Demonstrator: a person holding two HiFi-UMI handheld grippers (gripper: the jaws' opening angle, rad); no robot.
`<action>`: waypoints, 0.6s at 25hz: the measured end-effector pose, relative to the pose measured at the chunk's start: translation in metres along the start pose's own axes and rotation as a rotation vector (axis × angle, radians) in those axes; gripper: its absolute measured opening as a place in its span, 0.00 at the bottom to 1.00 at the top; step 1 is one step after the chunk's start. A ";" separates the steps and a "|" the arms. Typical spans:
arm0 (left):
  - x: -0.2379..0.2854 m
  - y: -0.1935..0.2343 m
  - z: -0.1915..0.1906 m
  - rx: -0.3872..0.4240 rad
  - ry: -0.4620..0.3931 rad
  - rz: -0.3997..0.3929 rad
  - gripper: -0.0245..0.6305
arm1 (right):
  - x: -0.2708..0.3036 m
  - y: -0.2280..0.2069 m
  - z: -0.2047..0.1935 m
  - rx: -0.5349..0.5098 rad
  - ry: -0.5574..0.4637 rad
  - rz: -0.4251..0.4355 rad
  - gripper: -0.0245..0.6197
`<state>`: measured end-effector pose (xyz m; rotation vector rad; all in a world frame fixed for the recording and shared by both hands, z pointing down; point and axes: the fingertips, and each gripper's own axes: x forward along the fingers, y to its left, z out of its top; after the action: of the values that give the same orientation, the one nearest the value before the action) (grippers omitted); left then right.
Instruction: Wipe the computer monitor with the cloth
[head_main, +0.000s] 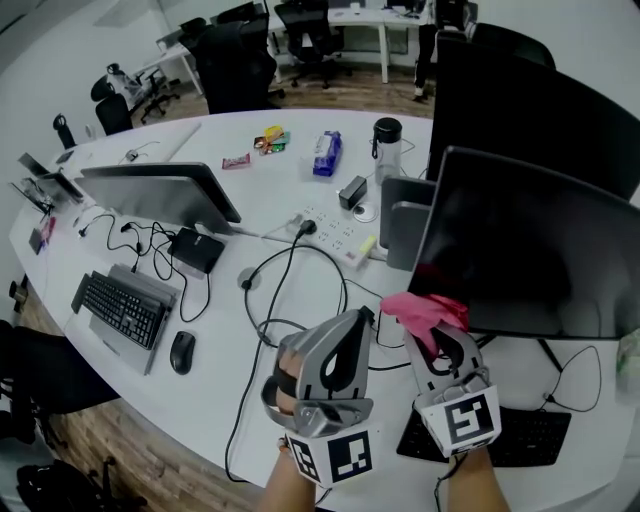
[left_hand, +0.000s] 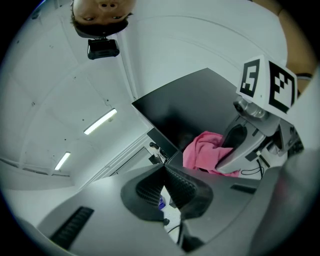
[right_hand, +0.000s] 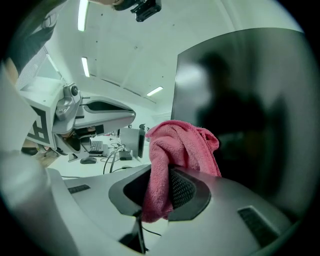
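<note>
Near the lower left corner of the monitor (head_main: 540, 250), the right gripper (head_main: 436, 338) holds the pink cloth (head_main: 424, 308) up in front of the dark screen. Whether cloth and glass touch cannot be told.

The main risk is that the hard fingers meet the screen instead of the cloth. The cloth is bunched above and to one side of the tips, so a flat or low stroke could drag plastic across the panel and mark it. A firm push could also rock the monitor back on its stand. The grip takes only one fold, so friction against the glass might pull the cloth free. Loose cables (head_main: 575, 362) lie on the desk (head_main: 230, 330) under the screen, and a low sweep could snag them.

The right fingers (right_hand: 187, 187) are closed tight on that fold, and the rest of the cloth spills over them. The left gripper (left_hand: 164, 169) sits just beside, its fingers pressed together with nothing between them.
</note>
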<state>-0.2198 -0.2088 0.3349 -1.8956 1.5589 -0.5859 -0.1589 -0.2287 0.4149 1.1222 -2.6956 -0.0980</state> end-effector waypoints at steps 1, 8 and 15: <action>0.001 0.002 0.001 -0.001 -0.002 0.004 0.04 | -0.001 -0.002 0.004 -0.010 -0.003 -0.001 0.16; 0.006 0.011 0.011 -0.003 -0.011 0.017 0.04 | -0.005 -0.009 0.032 -0.054 -0.038 -0.006 0.16; 0.016 0.018 0.023 0.009 -0.031 0.028 0.04 | -0.010 -0.016 0.058 -0.074 -0.089 -0.011 0.16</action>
<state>-0.2136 -0.2221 0.3048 -1.8648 1.5579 -0.5475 -0.1542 -0.2349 0.3539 1.1367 -2.7380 -0.2534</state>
